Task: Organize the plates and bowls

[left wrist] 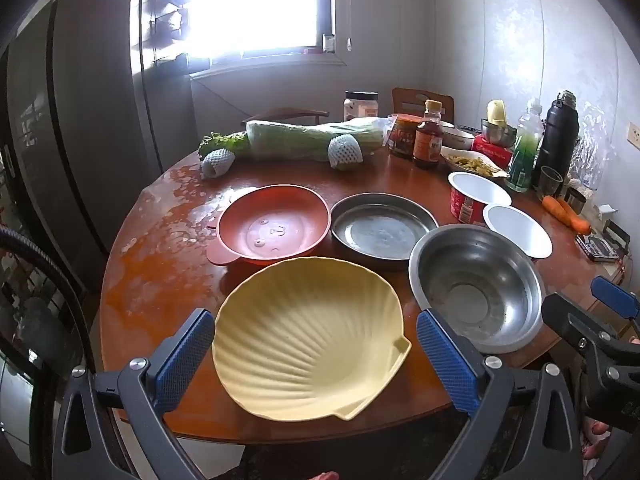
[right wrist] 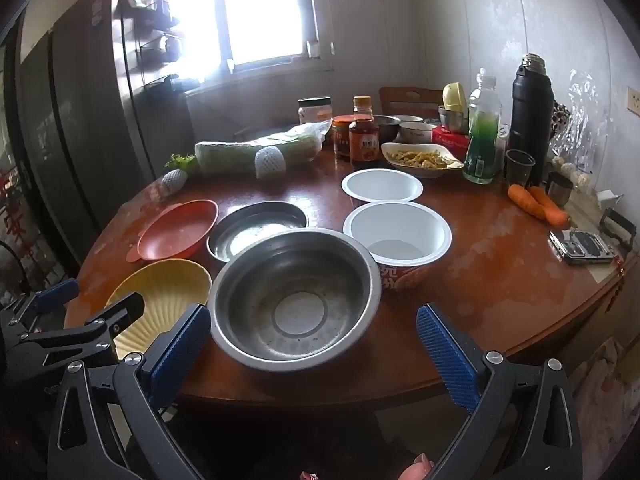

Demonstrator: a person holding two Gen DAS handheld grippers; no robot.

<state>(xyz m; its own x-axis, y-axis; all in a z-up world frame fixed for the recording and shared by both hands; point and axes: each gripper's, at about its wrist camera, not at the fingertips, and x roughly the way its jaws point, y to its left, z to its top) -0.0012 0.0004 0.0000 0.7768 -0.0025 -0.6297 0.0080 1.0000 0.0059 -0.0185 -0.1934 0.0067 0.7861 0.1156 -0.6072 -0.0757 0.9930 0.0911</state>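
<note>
Jaws wide open on both sides, nothing gripped! Left gripper (left wrist: 314,360) hangs over the near edge of the table (left wrist: 160,264), with the yellow shell plate (left wrist: 308,340) lying right between its jaws, untouched. Beyond those jaws sit the red plate (left wrist: 276,228) and metal plate (left wrist: 382,228). Right gripper (right wrist: 314,356) frames the steel bowl (right wrist: 294,300); just past it, two white paper bowls (right wrist: 396,232).

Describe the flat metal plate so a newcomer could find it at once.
On the round wooden table, look mid-table behind the shell-shaped yellow plate. The flat metal plate sits between the orange plate and the steel bowl; it alone is shallow, grey and flat-bottomed.
</note>
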